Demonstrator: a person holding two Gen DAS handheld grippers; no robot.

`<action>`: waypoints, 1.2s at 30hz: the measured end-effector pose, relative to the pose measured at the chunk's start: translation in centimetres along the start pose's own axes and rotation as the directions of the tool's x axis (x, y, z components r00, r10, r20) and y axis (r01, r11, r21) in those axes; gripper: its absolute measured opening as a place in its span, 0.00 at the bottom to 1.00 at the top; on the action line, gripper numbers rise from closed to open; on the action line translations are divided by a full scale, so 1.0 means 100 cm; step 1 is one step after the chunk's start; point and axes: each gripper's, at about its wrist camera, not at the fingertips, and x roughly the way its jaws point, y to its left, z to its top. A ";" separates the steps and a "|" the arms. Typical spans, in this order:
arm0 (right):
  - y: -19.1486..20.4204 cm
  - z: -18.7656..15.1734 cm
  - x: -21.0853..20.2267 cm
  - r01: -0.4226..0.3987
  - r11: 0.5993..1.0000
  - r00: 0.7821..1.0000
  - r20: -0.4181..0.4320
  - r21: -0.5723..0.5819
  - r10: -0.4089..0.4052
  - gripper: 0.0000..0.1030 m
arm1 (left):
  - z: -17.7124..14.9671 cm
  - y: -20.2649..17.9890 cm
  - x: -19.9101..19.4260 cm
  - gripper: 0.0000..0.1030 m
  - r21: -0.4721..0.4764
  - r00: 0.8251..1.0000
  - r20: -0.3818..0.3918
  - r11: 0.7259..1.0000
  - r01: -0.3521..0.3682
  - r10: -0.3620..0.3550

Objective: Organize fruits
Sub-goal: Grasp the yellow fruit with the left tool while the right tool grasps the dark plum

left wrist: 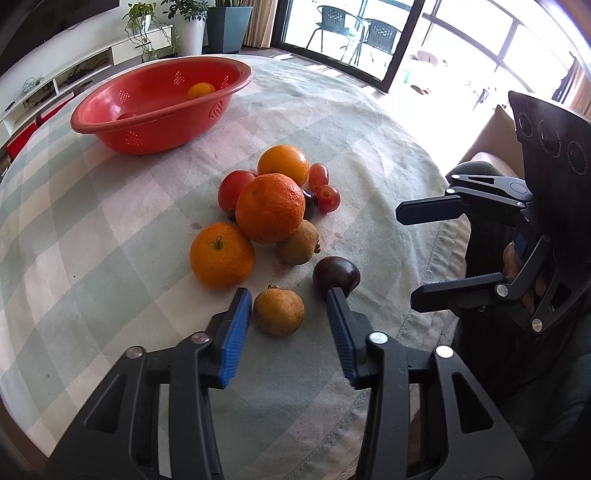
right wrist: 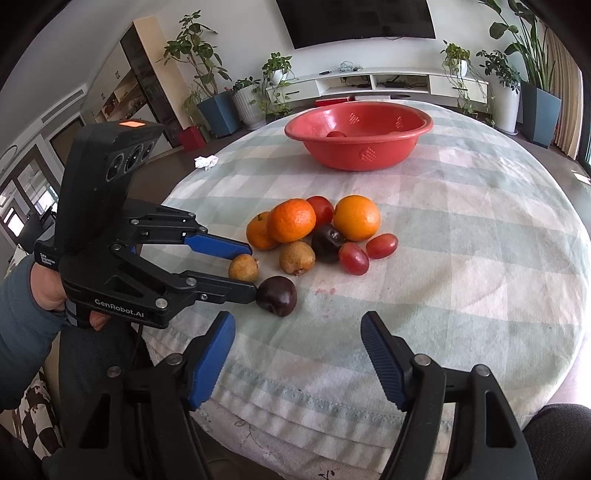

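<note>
Only the left wrist view shows the orange [left wrist: 200,90] inside the basin [left wrist: 110,122].

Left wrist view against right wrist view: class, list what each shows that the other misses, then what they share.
Only the left wrist view shows the orange fruit inside the red basin and the balcony chairs.

Only the right wrist view shows the wall screen, the crumpled paper and the hand holding the left gripper.

Both show the basin, the fruit pile, the brown fruit between the left gripper's open fingers, the dark plum beside it, and the open right gripper.
</note>
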 end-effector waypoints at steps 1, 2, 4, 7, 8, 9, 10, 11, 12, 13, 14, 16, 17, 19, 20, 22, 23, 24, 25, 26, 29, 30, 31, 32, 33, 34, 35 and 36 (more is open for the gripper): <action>0.000 0.001 0.000 0.002 1.000 1.000 0.001 -0.003 -0.002 0.70 | 0.000 0.001 0.000 0.27 -0.002 1.000 -0.004 1.000 -0.009 0.009; 0.000 0.002 -0.001 0.004 1.000 1.000 0.001 -0.005 -0.004 0.70 | -0.001 0.001 0.001 0.27 -0.004 1.000 -0.009 1.000 -0.015 0.015; 0.000 0.003 0.000 0.007 1.000 1.000 0.000 -0.008 -0.007 0.69 | -0.001 0.002 0.002 0.25 -0.001 1.000 -0.018 1.000 -0.017 0.017; 0.000 0.004 0.002 0.013 1.000 1.000 -0.007 -0.016 -0.013 0.69 | -0.001 0.001 0.001 0.25 0.009 1.000 -0.018 1.000 -0.025 0.025; 0.000 0.005 0.003 0.015 1.000 1.000 -0.010 -0.020 -0.015 0.69 | -0.001 0.001 0.001 0.25 0.008 0.999 -0.020 1.000 -0.025 0.025; 0.001 0.006 0.004 0.015 1.000 1.000 -0.011 -0.025 -0.015 0.69 | -0.001 0.001 0.001 0.25 0.007 0.999 -0.020 1.000 -0.024 0.025; 0.002 0.008 0.006 0.014 0.999 1.000 -0.012 -0.035 -0.015 0.68 | -0.001 0.002 0.001 0.25 0.006 1.000 -0.019 1.000 -0.025 0.025; 0.003 0.009 0.007 0.013 0.999 1.000 -0.015 -0.044 -0.014 0.68 | -0.001 0.002 0.001 0.25 0.005 0.999 -0.019 1.000 -0.027 0.027; 0.005 0.010 0.010 0.010 0.998 1.000 -0.020 -0.056 -0.011 0.68 | -0.001 0.002 0.000 0.25 0.004 0.999 -0.019 1.000 -0.029 0.029; 0.006 0.011 0.014 0.008 0.998 1.000 -0.027 -0.065 -0.009 0.68 | -0.001 0.002 0.000 0.25 0.003 0.999 -0.017 1.000 -0.030 0.030; 0.007 0.012 0.018 0.008 0.997 0.999 -0.038 -0.071 -0.011 0.67 | -0.002 0.001 -0.001 0.25 0.004 0.999 -0.014 0.999 -0.032 0.032; 0.009 0.014 0.027 0.007 0.997 0.998 -0.062 -0.081 -0.013 0.61 | -0.002 0.001 -0.004 0.25 0.002 0.999 -0.006 0.999 -0.036 0.036; 0.010 0.015 0.031 0.006 0.996 0.998 -0.069 -0.086 -0.012 0.60 | -0.002 0.001 -0.006 0.25 -0.002 0.999 -0.001 0.999 -0.037 0.037; 0.013 0.016 0.036 0.009 0.996 0.997 -0.076 -0.093 -0.016 0.57 | -0.004 0.002 -0.010 0.25 -0.007 0.999 0.003 0.999 -0.039 0.039; 0.014 0.017 0.040 0.011 0.995 0.996 -0.082 -0.095 -0.018 0.57 | -0.005 0.003 -0.011 0.25 -0.011 0.999 0.005 0.999 -0.042 0.042; 0.017 0.018 0.044 0.012 0.995 0.996 -0.088 -0.097 -0.021 0.56 | -0.006 0.004 -0.016 0.25 -0.016 0.999 0.013 0.999 -0.046 0.046; 0.019 0.019 0.046 0.013 0.994 0.996 -0.088 -0.104 -0.023 0.56 | -0.007 0.004 -0.019 0.25 -0.020 0.999 0.020 0.999 -0.046 0.047; 0.020 0.019 0.047 0.019 0.993 0.996 -0.089 -0.113 -0.029 0.56 | -0.007 0.005 -0.022 0.25 -0.022 0.998 0.025 0.999 -0.049 0.049; 0.022 0.019 0.050 0.026 0.992 0.995 -0.091 -0.124 -0.037 0.55 | -0.008 0.006 -0.024 0.25 -0.025 0.998 0.030 0.998 -0.052 0.053; 0.024 0.019 0.052 0.032 0.991 0.994 -0.095 -0.133 -0.045 0.55 | -0.009 0.007 -0.027 0.25 -0.032 0.998 0.035 0.998 -0.052 0.053; 0.028 0.019 0.055 0.057 0.984 0.993 -0.091 -0.168 -0.073 0.51 | -0.011 0.010 -0.032 0.25 -0.043 0.997 0.047 0.998 -0.053 0.055; 0.030 0.019 0.056 0.067 0.981 0.992 -0.090 -0.181 -0.085 0.48 | -0.011 0.010 -0.033 0.25 -0.046 0.997 0.049 0.998 -0.053 0.055; 0.032 0.019 0.057 0.079 0.977 0.991 -0.089 -0.196 -0.098 0.45 | -0.012 0.011 -0.033 0.25 -0.049 0.997 0.050 0.997 -0.053 0.055; 0.034 0.019 0.057 0.086 0.974 0.990 -0.090 -0.210 -0.107 0.43 | -0.012 0.011 -0.034 0.25 -0.050 0.997 0.051 0.997 -0.053 0.055; 0.036 0.019 0.058 0.087 0.970 0.990 -0.091 -0.225 -0.110 0.40 | -0.012 0.011 -0.034 0.25 -0.050 0.997 0.052 0.997 -0.054 0.056; 0.039 0.018 0.058 0.087 0.967 0.989 -0.092 -0.238 -0.112 0.36 | -0.012 0.011 -0.034 0.25 -0.049 0.997 0.054 0.997 -0.054 0.057; 0.041 0.017 0.058 0.089 0.965 0.989 -0.093 -0.249 -0.116 0.34 | -0.013 0.011 -0.035 0.25 -0.050 0.997 0.056 0.997 -0.055 0.058; 0.043 0.017 0.057 0.093 0.961 0.988 -0.092 -0.259 -0.121 0.32 | -0.013 0.011 -0.035 0.25 -0.053 0.997 0.057 0.997 -0.055 0.058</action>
